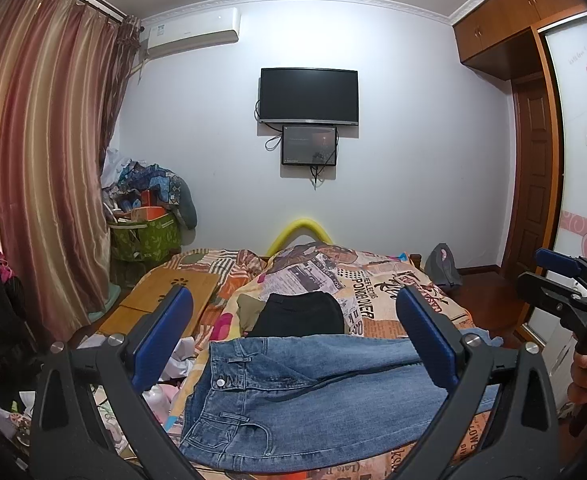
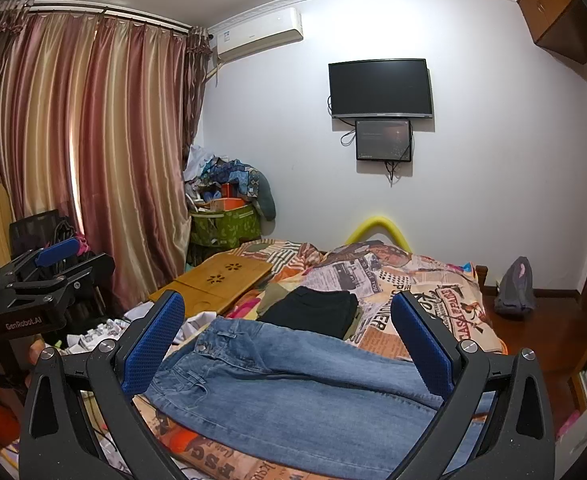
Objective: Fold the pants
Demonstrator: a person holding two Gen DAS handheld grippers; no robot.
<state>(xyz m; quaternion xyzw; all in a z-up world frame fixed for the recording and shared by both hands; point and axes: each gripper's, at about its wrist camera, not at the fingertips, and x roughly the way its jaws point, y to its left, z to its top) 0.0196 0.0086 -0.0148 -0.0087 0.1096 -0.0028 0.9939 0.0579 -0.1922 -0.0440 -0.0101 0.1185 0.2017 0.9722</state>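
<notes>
Faded blue denim jeans (image 1: 313,396) lie on a matt printed cotton bedcover (image 1: 377,280), framed by the left gripper (image 1: 293,336) in matt black plastic with dimpled blue rubbery pads (image 1: 161,340) and shiny metal pivot pins (image 1: 471,340).

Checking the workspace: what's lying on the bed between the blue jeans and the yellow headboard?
Folded black pants, on the patterned bedspread beyond the blue jeans; both wrist views show it.

A home bedroom: patterned bed (image 1: 373,280), wall television (image 1: 308,96), curtains (image 1: 45,140), wardrobe (image 1: 505,20).
</notes>
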